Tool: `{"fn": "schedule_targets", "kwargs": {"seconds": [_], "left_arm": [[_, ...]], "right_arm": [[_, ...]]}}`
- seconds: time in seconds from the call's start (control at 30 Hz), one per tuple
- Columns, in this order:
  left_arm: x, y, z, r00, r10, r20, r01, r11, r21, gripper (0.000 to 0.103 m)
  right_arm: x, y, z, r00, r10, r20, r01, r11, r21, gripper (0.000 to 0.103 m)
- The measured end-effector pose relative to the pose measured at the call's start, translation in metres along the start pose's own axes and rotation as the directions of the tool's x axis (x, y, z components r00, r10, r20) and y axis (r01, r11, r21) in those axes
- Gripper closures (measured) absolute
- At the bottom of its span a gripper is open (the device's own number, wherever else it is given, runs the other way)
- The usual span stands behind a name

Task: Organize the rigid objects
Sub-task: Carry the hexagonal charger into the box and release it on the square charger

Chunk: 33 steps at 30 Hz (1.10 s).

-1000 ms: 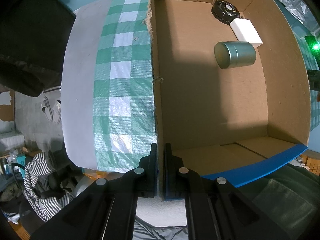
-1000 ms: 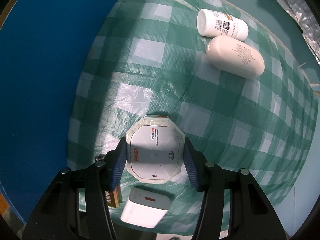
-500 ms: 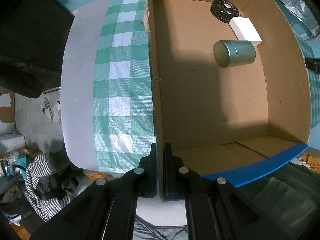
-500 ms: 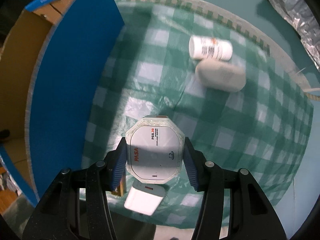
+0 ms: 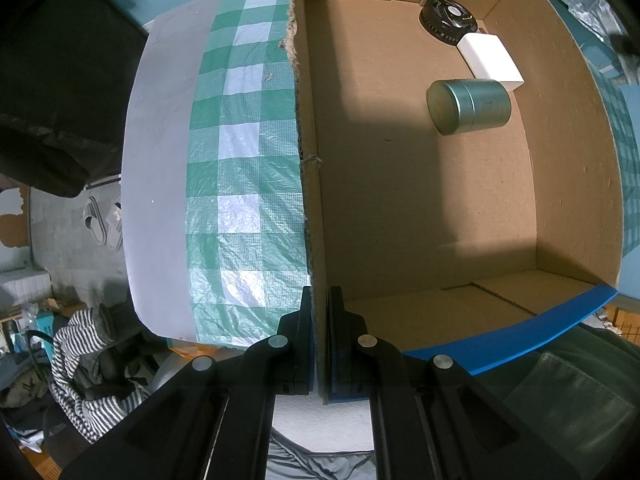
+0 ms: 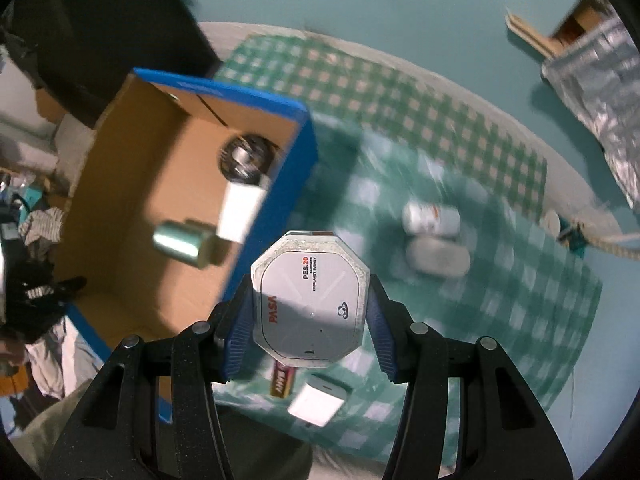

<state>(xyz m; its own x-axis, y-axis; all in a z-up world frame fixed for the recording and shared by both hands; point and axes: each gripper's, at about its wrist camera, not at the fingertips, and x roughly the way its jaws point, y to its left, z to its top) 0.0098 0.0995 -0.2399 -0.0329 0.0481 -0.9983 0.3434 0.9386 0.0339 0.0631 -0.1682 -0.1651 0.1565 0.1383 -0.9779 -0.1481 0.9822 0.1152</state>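
This looks like a lived-in room of a home rather than a lab or shop. Ahead of the left jaws a table [image 5: 156, 184] carries a green-and-white checked plastic cloth [image 5: 240, 168], the kind spread over a household table. Off to the left of those jaws, down on the grey floor, lies a pair of slippers [image 5: 102, 222], and nearer them sits a heap of striped clothing [image 5: 80, 352] among other loose belongings. The walls are painted plain teal [image 6: 400, 4]. Beyond the right jaws, at the upper right, hangs something crinkled and silvery [image 6: 600, 92], perhaps foil sheeting; motion blur makes it hard to tell.
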Motion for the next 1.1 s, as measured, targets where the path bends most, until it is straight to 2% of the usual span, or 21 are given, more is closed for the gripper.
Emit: {"fn": "schedule_targets", "kwargs": {"seconds": [0.2,0.4,0.67,0.9,1.1], "left_arm": [[0.0,0.0,0.0,1.0,0.001,0.0,-0.001,1.0,0.001,0.098],[0.0,-0.001,0.001,1.0,0.008,0.002,-0.008,1.0,0.009,0.098],[0.001,-0.001,0.002,1.0,0.003,0.002,-0.003,1.0,0.004,0.098],[0.001,0.0,0.003,1.0,0.004,0.002,-0.004,1.0,0.007,0.098],[0.002,0.0,0.002,1.0,0.007,0.002,-0.007,1.0,0.012,0.098]], "right_arm": [[-0.001,0.027,0.034,1.0,0.001,0.027,0.001,0.997,-0.077,0.05],[0.019,0.053,0.056,1.0,-0.009,0.003,0.01,0.989,-0.146,0.05],[0.053,0.07,0.066,0.998,-0.027,-0.052,0.016,0.981,-0.196,0.05],[0.076,0.067,0.069,0.997,-0.007,-0.081,-0.009,0.982,-0.188,0.05],[0.087,0.064,0.068,0.995,-0.019,-0.094,0.001,0.982,-0.19,0.05]]}}
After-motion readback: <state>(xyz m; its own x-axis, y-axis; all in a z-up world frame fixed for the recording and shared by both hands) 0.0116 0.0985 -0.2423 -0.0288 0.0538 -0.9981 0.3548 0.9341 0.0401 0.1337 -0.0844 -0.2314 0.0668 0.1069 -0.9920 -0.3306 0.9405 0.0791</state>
